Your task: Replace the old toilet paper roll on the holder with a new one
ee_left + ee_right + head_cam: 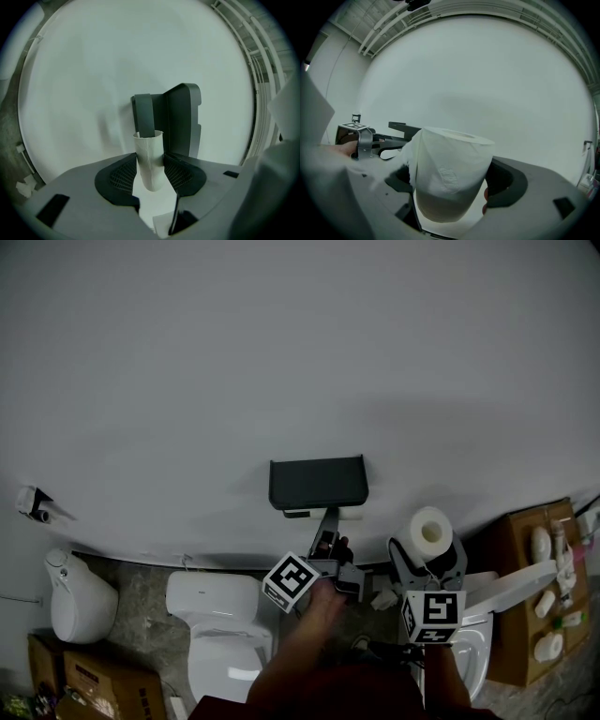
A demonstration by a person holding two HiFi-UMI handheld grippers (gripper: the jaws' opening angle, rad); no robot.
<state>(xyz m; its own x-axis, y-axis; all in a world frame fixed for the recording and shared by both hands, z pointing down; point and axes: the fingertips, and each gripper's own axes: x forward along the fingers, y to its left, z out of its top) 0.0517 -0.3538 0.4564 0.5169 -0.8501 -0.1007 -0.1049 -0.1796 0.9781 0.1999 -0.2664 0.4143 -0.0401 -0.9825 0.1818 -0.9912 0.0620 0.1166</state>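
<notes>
The dark grey paper holder (317, 482) is fixed to the white wall. Just below it is my left gripper (327, 542), pointing at the wall. In the left gripper view, that gripper (150, 174) is shut on the empty cardboard tube (150, 157). The tube stands upright between the ribbed pads (123, 174), right in front of the holder's arm (143, 116). To the right, my right gripper (427, 559) is shut on the new white toilet paper roll (429, 532). The full roll (451, 168) fills the right gripper's (450, 190) jaws, and the holder (401, 125) shows at the left behind it.
A white toilet (223, 629) stands below the left gripper, and another open-lidded one (497, 592) sits under the right gripper. A wooden cabinet (514, 549) with bottles is at far right. A white fixture (80, 601) and cardboard boxes (94, 676) are at lower left.
</notes>
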